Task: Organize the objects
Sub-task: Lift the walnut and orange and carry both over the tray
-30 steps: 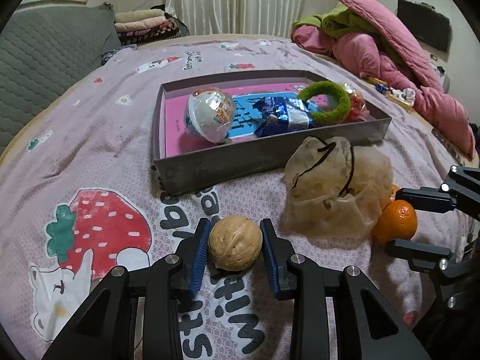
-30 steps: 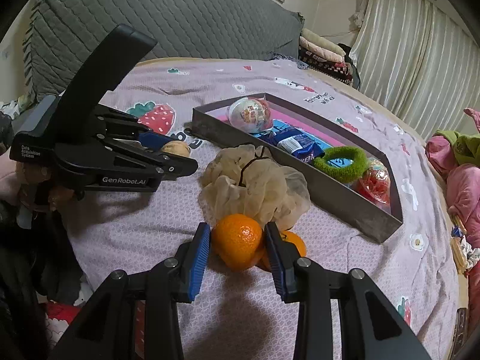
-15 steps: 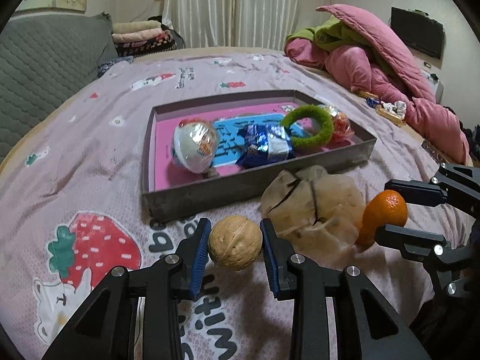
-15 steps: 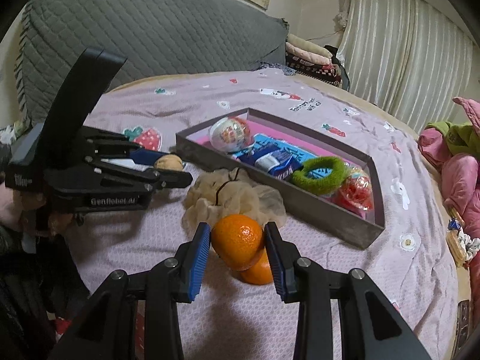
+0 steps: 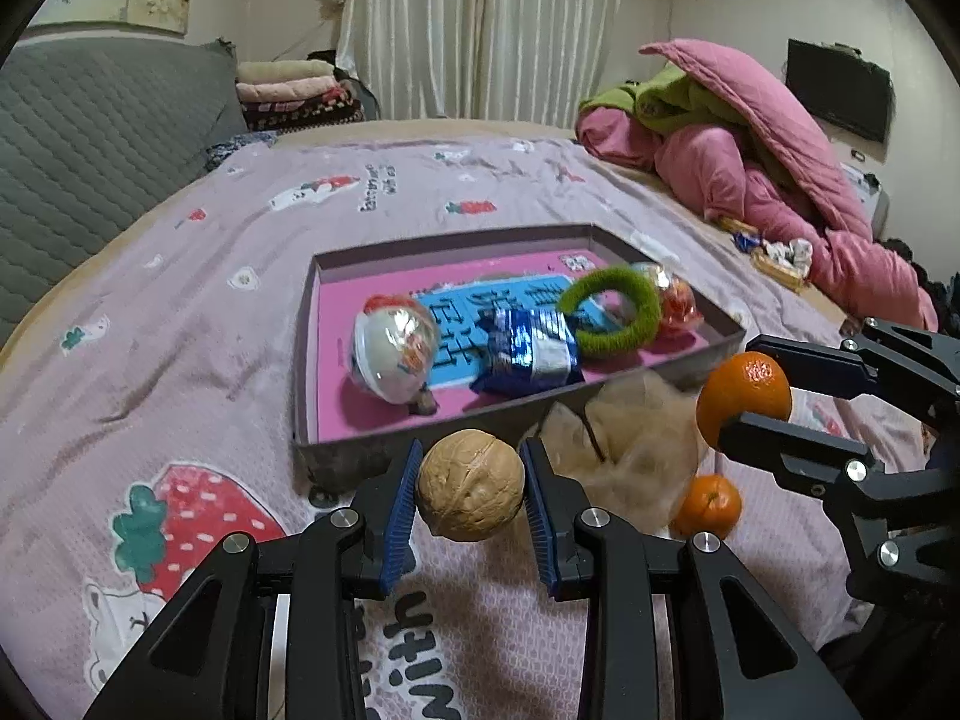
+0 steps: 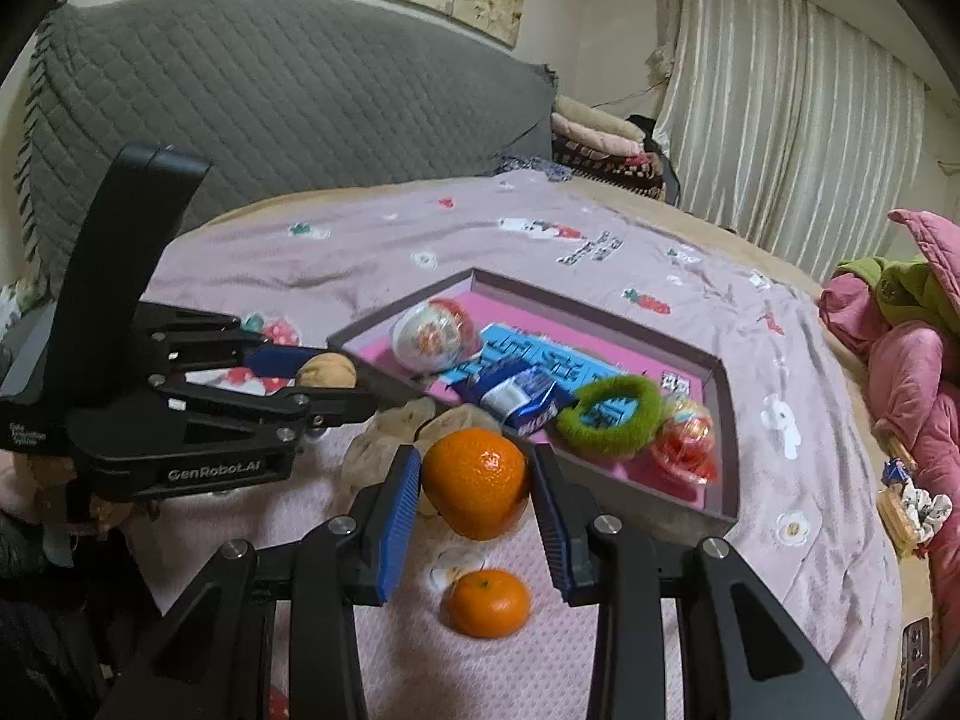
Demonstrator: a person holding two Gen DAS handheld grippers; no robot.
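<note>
Holding walnut clamped in my left gripper, tangerine pinched in my right gripper; both lifted clear off bed just before grey tray, likely bound there. Second tangerine waits on bedspread beside mesh bag.

Curtained bedroom, grey quilted headboard

Left gripper, lower centre of its own view: blue pads clamped on a walnut, fingers pointing forward and downward. Right gripper, lower centre of its view: pads clamped on an orange; it enters the left view at right edge.
</note>
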